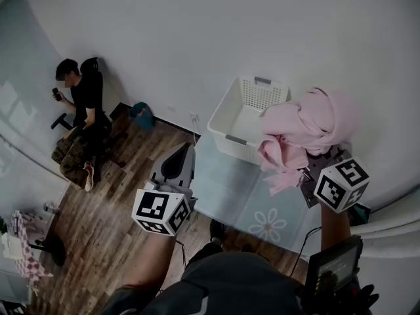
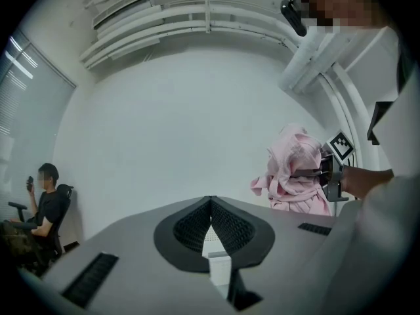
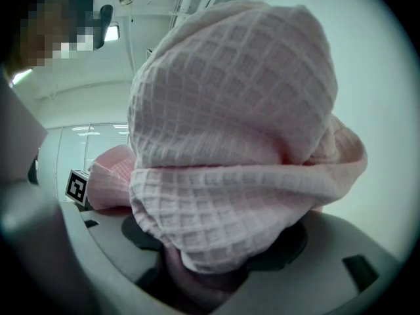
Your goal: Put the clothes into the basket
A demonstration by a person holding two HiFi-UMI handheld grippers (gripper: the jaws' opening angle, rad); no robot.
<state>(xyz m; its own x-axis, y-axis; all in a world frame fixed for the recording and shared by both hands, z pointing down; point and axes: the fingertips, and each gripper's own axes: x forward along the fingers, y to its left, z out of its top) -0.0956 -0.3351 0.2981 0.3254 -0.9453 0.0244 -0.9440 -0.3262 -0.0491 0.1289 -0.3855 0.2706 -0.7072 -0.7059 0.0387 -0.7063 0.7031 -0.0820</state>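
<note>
A bundled pink waffle-weave garment (image 1: pixel 308 126) hangs in the air just right of a white plastic laundry basket (image 1: pixel 222 110) that stands on the floor by the wall. My right gripper (image 1: pixel 315 166) is shut on the garment, which fills the right gripper view (image 3: pixel 230 143) and hides the jaw tips (image 3: pixel 216 268). My left gripper (image 1: pixel 178 155) hovers left of the basket, shut and holding nothing; its pads meet at the tip (image 2: pixel 210 201). The pink garment (image 2: pixel 295 172) also shows at the right of the left gripper view.
A pale blue rug with a flower print (image 1: pixel 243 195) lies under the basket on a wooden floor. A person sits on a chair (image 1: pixel 79 110) at the far left by the wall. A teal bin (image 1: pixel 141 115) stands near the wall. White curtains (image 1: pixel 394 222) hang at the right.
</note>
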